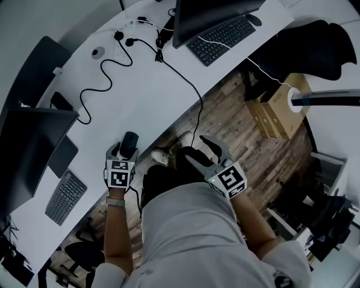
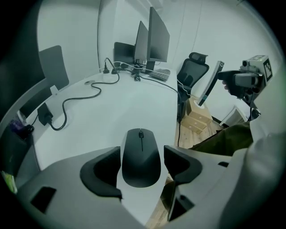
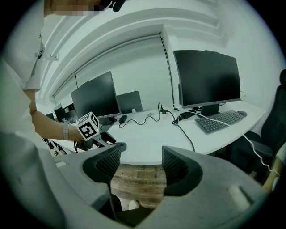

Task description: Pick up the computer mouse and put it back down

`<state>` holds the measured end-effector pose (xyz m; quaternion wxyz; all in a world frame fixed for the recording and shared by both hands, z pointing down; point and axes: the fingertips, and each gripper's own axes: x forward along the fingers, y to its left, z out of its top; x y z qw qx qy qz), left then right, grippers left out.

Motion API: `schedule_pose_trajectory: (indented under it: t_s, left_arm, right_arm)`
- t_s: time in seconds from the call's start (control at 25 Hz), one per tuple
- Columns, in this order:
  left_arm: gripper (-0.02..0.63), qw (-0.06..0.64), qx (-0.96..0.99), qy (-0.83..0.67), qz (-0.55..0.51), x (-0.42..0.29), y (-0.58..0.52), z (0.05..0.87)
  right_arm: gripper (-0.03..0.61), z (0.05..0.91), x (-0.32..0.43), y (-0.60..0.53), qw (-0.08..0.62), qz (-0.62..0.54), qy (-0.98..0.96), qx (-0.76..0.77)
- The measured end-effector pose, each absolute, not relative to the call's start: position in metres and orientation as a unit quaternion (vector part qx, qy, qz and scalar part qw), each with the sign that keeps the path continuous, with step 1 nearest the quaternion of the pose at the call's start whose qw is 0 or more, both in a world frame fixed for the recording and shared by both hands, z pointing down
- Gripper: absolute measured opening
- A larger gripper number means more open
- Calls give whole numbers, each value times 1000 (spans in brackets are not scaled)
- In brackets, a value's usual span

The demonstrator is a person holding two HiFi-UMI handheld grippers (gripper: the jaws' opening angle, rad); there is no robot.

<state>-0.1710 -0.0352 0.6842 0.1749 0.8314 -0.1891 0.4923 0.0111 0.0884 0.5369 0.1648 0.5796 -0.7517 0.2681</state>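
Observation:
A black computer mouse [image 1: 129, 140] [image 2: 141, 154] lies flat on the white desk [image 1: 146, 95], close to its front edge. My left gripper [image 1: 127, 149] [image 2: 142, 166] is open and straddles the mouse. One pad stands on each side of it, with a thin gap showing on both sides. My right gripper [image 1: 198, 151] [image 3: 140, 163] is open and empty, held off the desk over the wooden floor and the person's lap. In the right gripper view, the left gripper [image 3: 96, 134] shows at the desk edge.
A black cable [image 1: 185, 84] runs across the desk and drops over its edge. A monitor [image 1: 208, 14] and keyboard [image 1: 222, 38] stand at the far end; another monitor [image 1: 28, 146] and keyboard [image 1: 66, 197] are at the left. Cardboard boxes [image 1: 281, 107] and a chair [image 1: 315, 45] sit on the floor at the right.

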Motion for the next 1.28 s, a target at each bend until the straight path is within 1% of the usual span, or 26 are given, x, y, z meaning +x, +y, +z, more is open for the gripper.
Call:
schedule_pose_trajectory:
  t_s: [0.2, 0.48, 1.28]
  left_arm:
    - [288, 180, 822, -183, 509, -167, -36, 700]
    - [288, 169, 818, -190, 517, -165, -37, 711]
    - [287, 177, 817, -220, 503, -160, -45, 702]
  right_arm:
    - [288, 541, 18, 96, 167, 276, -742, 587]
    - [288, 547, 24, 99, 165, 282, -737, 591]
    - [288, 535, 9, 62, 184, 261, -784, 533]
